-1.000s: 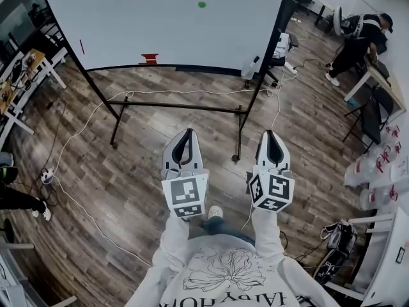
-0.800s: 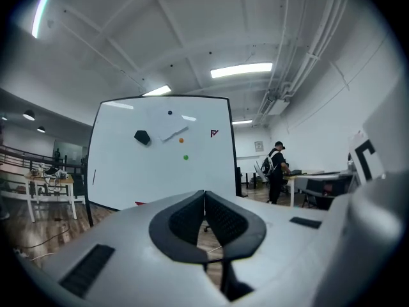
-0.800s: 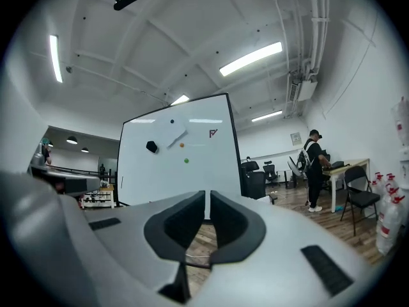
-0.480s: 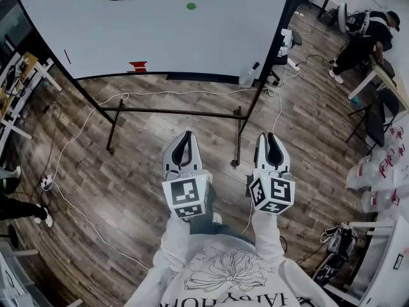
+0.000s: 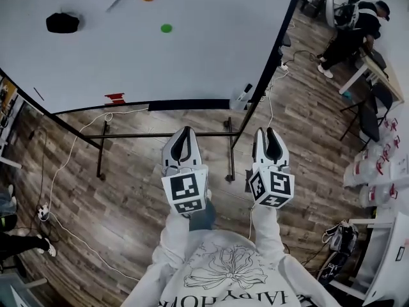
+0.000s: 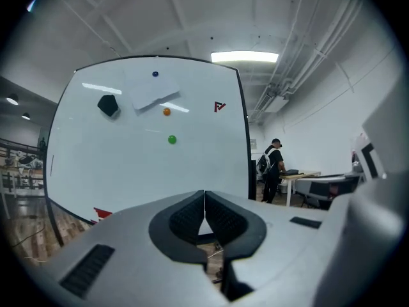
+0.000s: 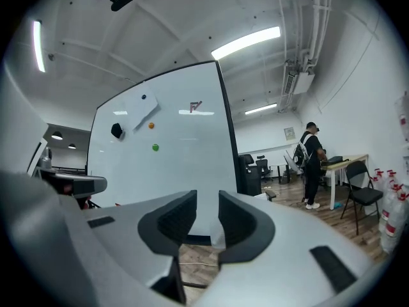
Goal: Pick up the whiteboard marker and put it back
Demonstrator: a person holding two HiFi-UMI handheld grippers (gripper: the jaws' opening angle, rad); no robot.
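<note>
Two claws, empty: left claw (image 5: 185, 133) clenched; right claw (image 5: 268, 133) parted, just been opening. Step: approach, whiteboard (image 5: 192, 56) at 12 o'clock. Next: find marker, not discernible, then grasp.

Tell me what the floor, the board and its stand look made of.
Floor: wood-look planks, matt grey-brown, with visible grain and seams. It could be real wood, laminate or vinyl; I can't tell which.
Board: smooth, glossy white sheet. The ceiling lights streak across it in the left gripper view. The coating is unclear.
Stand: thin black tubes, probably painted metal.
</note>
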